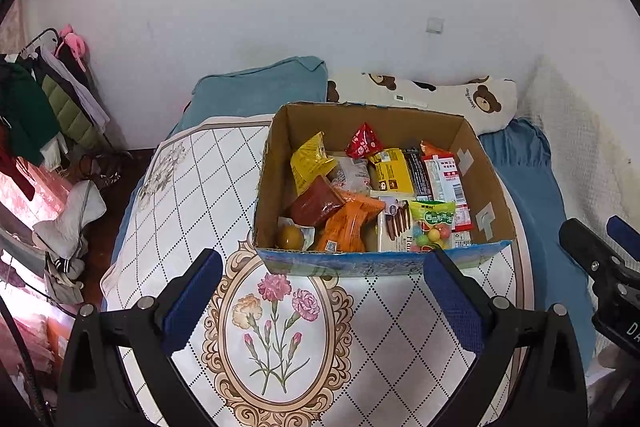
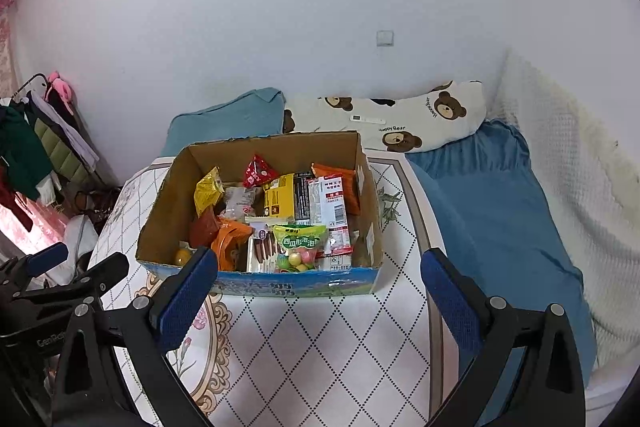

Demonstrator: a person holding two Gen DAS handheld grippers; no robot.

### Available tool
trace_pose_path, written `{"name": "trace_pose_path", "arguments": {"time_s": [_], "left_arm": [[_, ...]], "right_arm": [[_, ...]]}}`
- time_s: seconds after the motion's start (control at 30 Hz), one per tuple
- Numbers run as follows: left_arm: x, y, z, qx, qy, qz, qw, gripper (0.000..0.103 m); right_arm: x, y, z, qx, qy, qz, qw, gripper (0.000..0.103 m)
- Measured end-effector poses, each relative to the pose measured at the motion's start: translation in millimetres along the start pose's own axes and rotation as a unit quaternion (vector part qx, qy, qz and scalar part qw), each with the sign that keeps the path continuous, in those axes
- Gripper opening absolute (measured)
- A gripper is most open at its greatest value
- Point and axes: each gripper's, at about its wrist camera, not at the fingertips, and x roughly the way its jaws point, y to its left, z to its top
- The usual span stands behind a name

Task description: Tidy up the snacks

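Left wrist view puts the box (image 1: 384, 259) of snacks straight ahead of the left gripper (image 1: 320, 303), a little beyond its fingertips and slightly to its right, standing on the patterned cloth (image 1: 276, 347); its jaws are spread wide with nothing between them. From the right gripper (image 2: 320, 301), likewise spread and empty, the box (image 2: 264, 283) lies ahead and to its left. Packets fill the box, the candy bag (image 1: 434, 227) against the near wall, just past the left gripper's right finger. Both grippers look about equally near, so either could reach in.
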Motion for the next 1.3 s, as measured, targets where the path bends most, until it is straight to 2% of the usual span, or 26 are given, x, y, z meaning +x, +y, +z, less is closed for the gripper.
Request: {"name": "trace_pose_path", "arguments": {"time_s": [1.3], "left_arm": [[-13,-5,3,0.007,-0.015,0.001,0.9999,0.103]], "right_arm": [[1,-7,-2,0.002,0.002,0.001,1.0,0.103]]}}
